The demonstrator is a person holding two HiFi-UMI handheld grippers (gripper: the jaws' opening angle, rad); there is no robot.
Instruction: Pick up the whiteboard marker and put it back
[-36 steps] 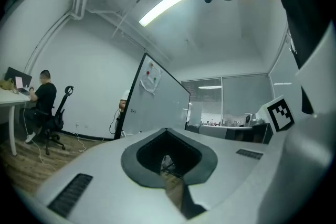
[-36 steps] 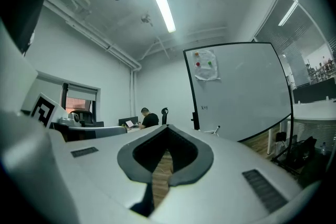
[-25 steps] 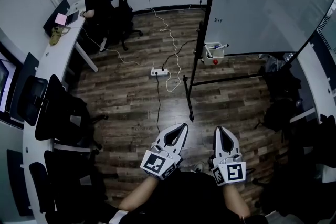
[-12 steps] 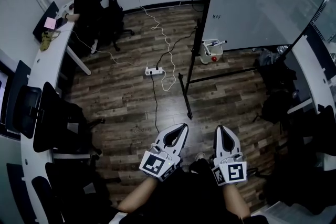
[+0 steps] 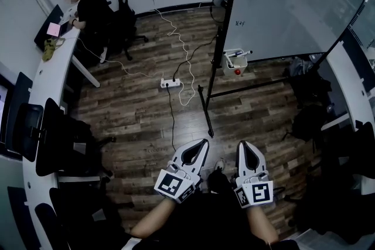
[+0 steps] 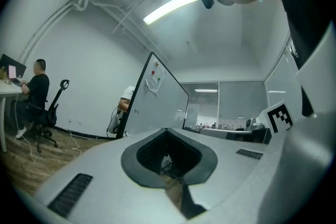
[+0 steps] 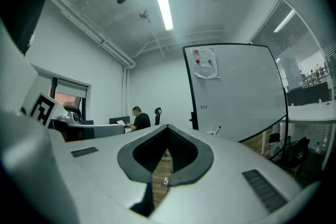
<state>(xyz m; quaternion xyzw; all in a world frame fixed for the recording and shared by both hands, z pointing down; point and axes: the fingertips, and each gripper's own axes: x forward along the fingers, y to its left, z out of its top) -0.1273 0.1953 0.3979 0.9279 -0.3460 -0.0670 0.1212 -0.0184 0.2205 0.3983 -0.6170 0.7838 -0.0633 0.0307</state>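
A whiteboard marker (image 5: pixel 241 54) lies across the top of a small white holder (image 5: pixel 235 62) fixed at the lower left corner of the standing whiteboard (image 5: pixel 293 9). In the right gripper view the marker (image 7: pixel 216 130) shows small and far, beside the board (image 7: pixel 236 92). Both grippers are held low and level in front of the person, well short of the board. My left gripper (image 5: pixel 203 142) is shut and empty. The right gripper (image 5: pixel 243 144) also has its jaws together with nothing between them. The left gripper view catches the whiteboard (image 6: pixel 157 97) edge-on.
A power strip (image 5: pixel 168 83) with white cables lies on the wooden floor between me and the board's black stand leg (image 5: pixel 206 111). A person (image 5: pixel 88 6) sits at the curved desk (image 5: pixel 50 67) on the left. Another person (image 6: pixel 125 107) stands behind the board. Dark bags (image 5: pixel 307 120) lie on the right.
The power strip and desk have slid a little to the left in the head view as the person moves across the floor. Both grippers keep the same pose and stay shut.
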